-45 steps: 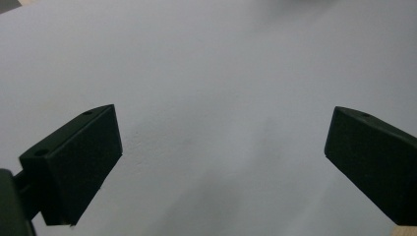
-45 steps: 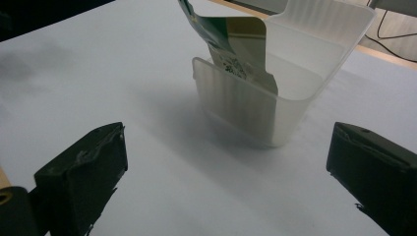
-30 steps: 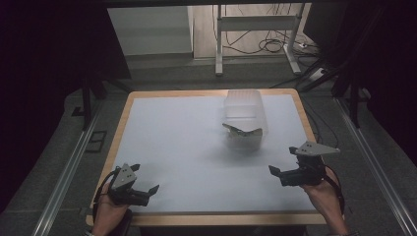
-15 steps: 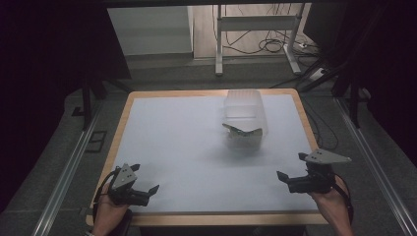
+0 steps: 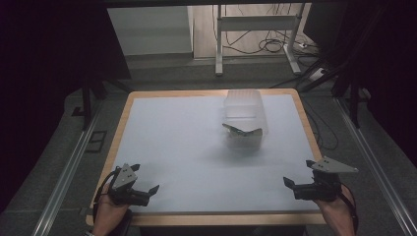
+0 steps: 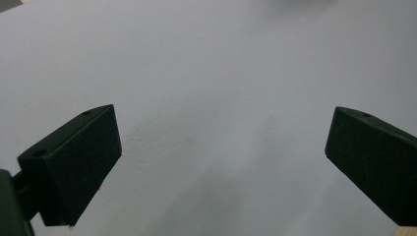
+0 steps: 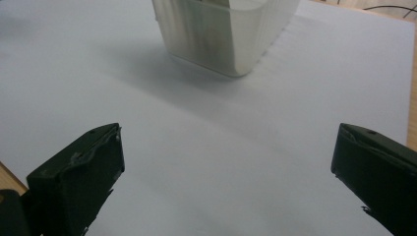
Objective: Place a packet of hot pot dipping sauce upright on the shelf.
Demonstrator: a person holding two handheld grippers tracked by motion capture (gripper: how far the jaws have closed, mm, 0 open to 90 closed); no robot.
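1. Dim room; white table (image 5: 187, 147) with a wooden rim, grey floor around it, a metal stand and loose cables behind the far edge.
2. Translucent plastic container (image 5: 243, 118) stands upright on the far right-of-centre part of the table. In the high view a dark, thin object (image 5: 241, 131) shows at its near end; cannot tell what it is, or whether it lies inside or against the wall.
3. Right gripper view: the container (image 7: 223, 32) sits ahead of the jaws, well apart from them, with white surface between.
4. Right gripper (image 5: 298, 173), near right corner of the table, held in a hand (image 5: 337, 209). Jaws spread wide, nothing between them.
5. Left gripper (image 5: 145, 178), near left corner, held in the other hand (image 5: 110, 211). Jaws likewise wide apart and empty, over bare white surface.
6. Both grippers well apart from the container and from each other.
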